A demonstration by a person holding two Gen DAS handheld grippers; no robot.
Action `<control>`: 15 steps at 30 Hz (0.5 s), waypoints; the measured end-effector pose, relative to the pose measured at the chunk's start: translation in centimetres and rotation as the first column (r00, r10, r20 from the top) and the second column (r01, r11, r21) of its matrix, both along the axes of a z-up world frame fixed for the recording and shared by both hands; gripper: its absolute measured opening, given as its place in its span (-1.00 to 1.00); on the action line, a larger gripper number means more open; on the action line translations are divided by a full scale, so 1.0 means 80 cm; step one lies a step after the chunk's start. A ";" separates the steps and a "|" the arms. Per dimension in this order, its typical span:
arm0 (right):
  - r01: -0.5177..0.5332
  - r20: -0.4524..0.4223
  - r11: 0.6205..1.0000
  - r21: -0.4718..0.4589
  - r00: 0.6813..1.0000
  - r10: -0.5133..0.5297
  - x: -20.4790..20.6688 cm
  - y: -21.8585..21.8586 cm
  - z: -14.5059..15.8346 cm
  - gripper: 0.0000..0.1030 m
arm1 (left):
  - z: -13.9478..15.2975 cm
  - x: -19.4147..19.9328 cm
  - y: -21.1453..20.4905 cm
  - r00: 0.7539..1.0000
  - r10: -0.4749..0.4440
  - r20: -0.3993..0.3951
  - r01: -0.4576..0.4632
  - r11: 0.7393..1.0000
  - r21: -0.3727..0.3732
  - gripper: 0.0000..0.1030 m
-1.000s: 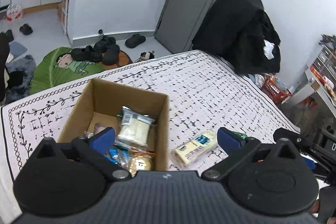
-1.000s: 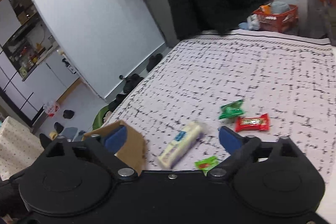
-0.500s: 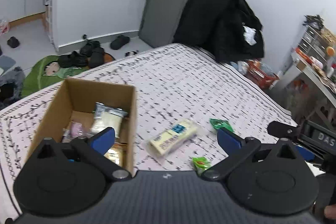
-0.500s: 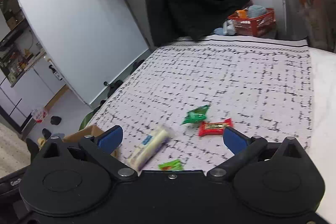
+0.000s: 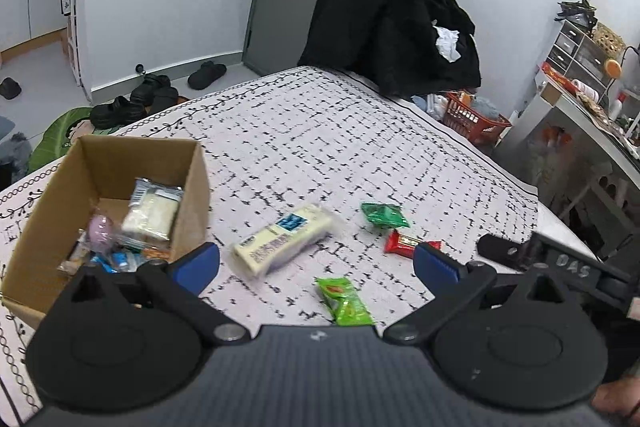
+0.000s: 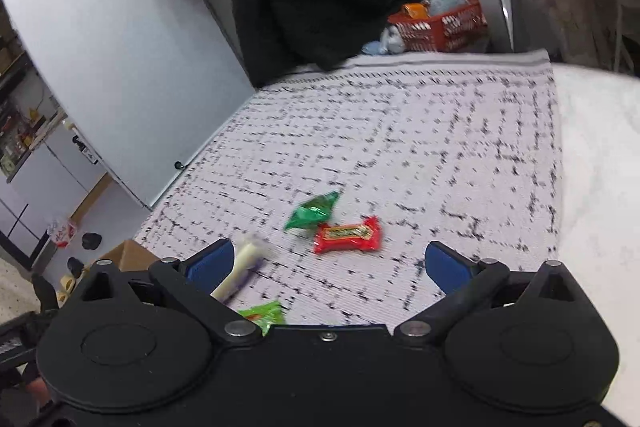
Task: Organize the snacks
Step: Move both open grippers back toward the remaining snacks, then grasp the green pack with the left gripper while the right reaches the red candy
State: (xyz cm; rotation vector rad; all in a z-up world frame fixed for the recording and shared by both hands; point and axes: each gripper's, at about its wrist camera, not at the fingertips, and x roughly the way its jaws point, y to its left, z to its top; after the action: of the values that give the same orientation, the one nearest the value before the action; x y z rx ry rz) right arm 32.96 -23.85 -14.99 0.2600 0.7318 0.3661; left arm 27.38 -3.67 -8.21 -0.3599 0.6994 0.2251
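Observation:
An open cardboard box (image 5: 192, 195) with several snack packets inside stands at the left of the patterned cloth. To its right lie a long pale yellow packet (image 5: 282, 245), a dark green packet (image 5: 384, 215), a red candy bar (image 5: 402, 243) and a light green packet (image 5: 346, 303). My left gripper (image 5: 316, 263) hovers open above the pale packet and the light green one, holding nothing. My right gripper (image 6: 328, 263) is open too, with the red bar (image 6: 346, 235) and dark green packet (image 6: 314, 211) just ahead of its fingers. The pale packet (image 6: 240, 267) sits by its left finger.
A chair draped in black clothing (image 5: 392, 23) stands at the table's far edge. A red basket (image 5: 472, 115) sits on the floor beside it, and a cluttered shelf unit (image 5: 580, 59) is at the right. Shoes (image 5: 132, 103) lie on the floor beyond the box.
Both grippers have swung to the right, away from the box. The red bar and both green packets have come into the left wrist view. Both stay open.

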 end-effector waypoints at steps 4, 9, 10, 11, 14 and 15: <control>0.016 -0.036 0.999 0.042 0.999 -0.014 0.005 -0.011 -0.019 0.83 | -0.009 0.005 -0.013 1.000 -0.012 -0.002 0.012 1.000 -0.011 0.95; 0.037 -0.093 0.993 0.108 0.995 -0.027 0.016 -0.022 -0.042 0.69 | -0.029 0.018 -0.027 0.999 -0.039 -0.022 0.039 0.999 -0.013 0.88; 0.042 -0.104 0.992 0.120 0.994 -0.029 0.018 -0.023 -0.046 0.63 | -0.035 0.023 -0.028 0.999 -0.043 -0.032 0.042 0.999 -0.015 0.84; 0.046 -0.113 0.991 0.129 0.993 -0.031 0.022 -0.025 -0.050 0.60 | -0.043 0.029 -0.026 0.998 -0.043 -0.048 0.042 0.999 -0.023 0.82; 0.046 -0.126 0.990 0.130 0.992 -0.029 0.032 -0.023 -0.058 0.59 | -0.063 0.042 -0.022 0.996 -0.034 -0.082 0.030 0.998 -0.053 0.67; 0.043 -0.129 0.991 0.126 0.991 -0.027 0.036 -0.022 -0.061 0.59 | -0.069 0.046 -0.022 0.995 -0.032 -0.093 0.027 0.998 -0.054 0.61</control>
State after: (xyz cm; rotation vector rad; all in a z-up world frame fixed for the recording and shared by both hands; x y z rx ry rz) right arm 35.83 -25.61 -19.85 0.4204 0.8292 0.3660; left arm 31.06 -5.45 -13.70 -0.3912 0.8040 0.1965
